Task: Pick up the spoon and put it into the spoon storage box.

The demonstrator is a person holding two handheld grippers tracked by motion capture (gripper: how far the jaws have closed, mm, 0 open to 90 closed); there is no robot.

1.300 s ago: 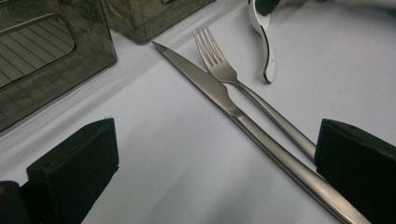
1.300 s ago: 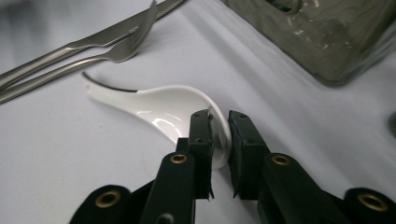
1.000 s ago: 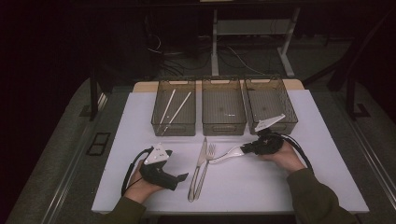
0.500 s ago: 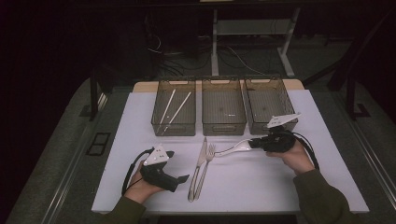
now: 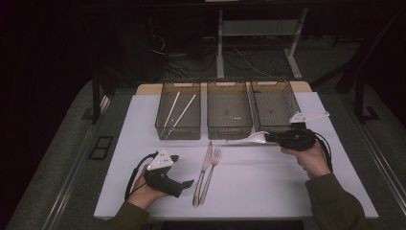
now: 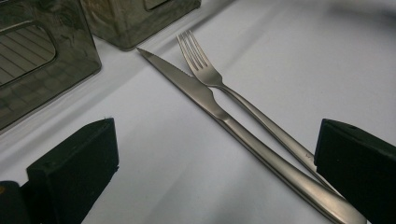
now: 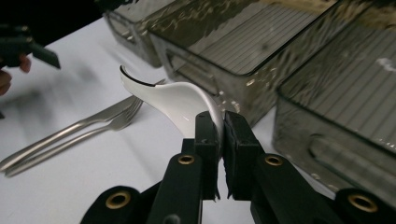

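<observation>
A white ceramic spoon (image 5: 253,138) hangs just above the table in front of the middle bin (image 5: 229,129), its bowl pointing left. My right gripper (image 5: 274,138) is shut on its handle. In the right gripper view the spoon (image 7: 173,99) sticks out from between the pressed jaws of that gripper (image 7: 220,135). A steel knife (image 5: 204,171) and fork (image 5: 211,166) lie side by side at the table's middle. My left gripper (image 5: 185,184) rests on the table left of them, open. The left gripper view has the knife (image 6: 219,112) and fork (image 6: 205,70) between that gripper's (image 6: 215,163) wide-apart jaws.
Three dark see-through bins stand in a row at the back of the white table (image 5: 268,191). The left bin (image 5: 167,128) holds two pale chopsticks (image 5: 181,114). The right bin (image 5: 283,98) stands just behind my right hand. The floor around the table is dark.
My right gripper has carried the spoon to the right, away from the fork, to the front of the middle and right bins. The left gripper has stayed put.
</observation>
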